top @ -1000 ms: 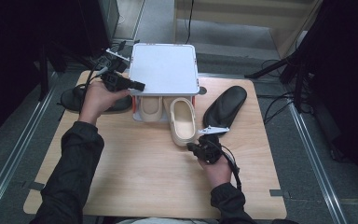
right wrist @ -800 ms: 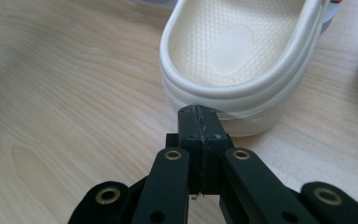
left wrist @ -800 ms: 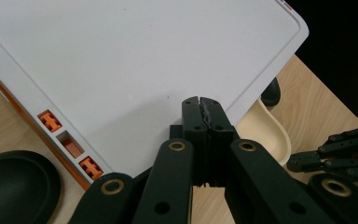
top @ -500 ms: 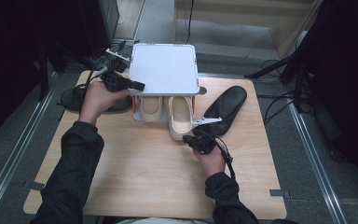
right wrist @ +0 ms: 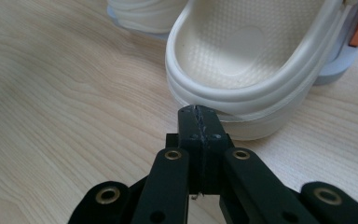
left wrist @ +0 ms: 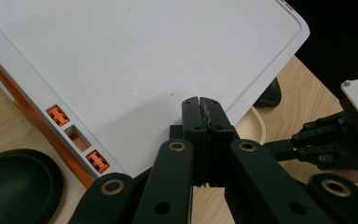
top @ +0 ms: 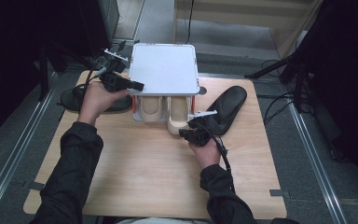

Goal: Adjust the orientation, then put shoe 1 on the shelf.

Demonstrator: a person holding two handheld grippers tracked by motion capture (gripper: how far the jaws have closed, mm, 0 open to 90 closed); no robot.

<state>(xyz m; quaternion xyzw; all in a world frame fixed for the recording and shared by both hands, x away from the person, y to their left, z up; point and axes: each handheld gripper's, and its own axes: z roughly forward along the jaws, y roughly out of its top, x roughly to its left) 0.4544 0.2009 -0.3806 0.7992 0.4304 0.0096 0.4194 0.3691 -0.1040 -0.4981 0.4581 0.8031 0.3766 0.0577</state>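
On the table [top: 121, 186] stands a white rack [top: 165, 67] with two cream clogs beneath its top. The right clog [top: 178, 116] juts out in front, heel against the clenched, empty right gripper [top: 189, 127]. The left gripper [top: 137, 86], likewise clenched, rests on the rack's top.

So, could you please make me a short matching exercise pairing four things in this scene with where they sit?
Things:
1. right cream shoe
2. left cream shoe
3. left gripper
4. black insole

Places:
a. against the white rack's left edge
b. flat on the table, right of the rack
c. heel sticking out of the rack toward the right gripper
d. tucked further under the rack's top

Pairs: 1-c, 2-d, 3-a, 4-b
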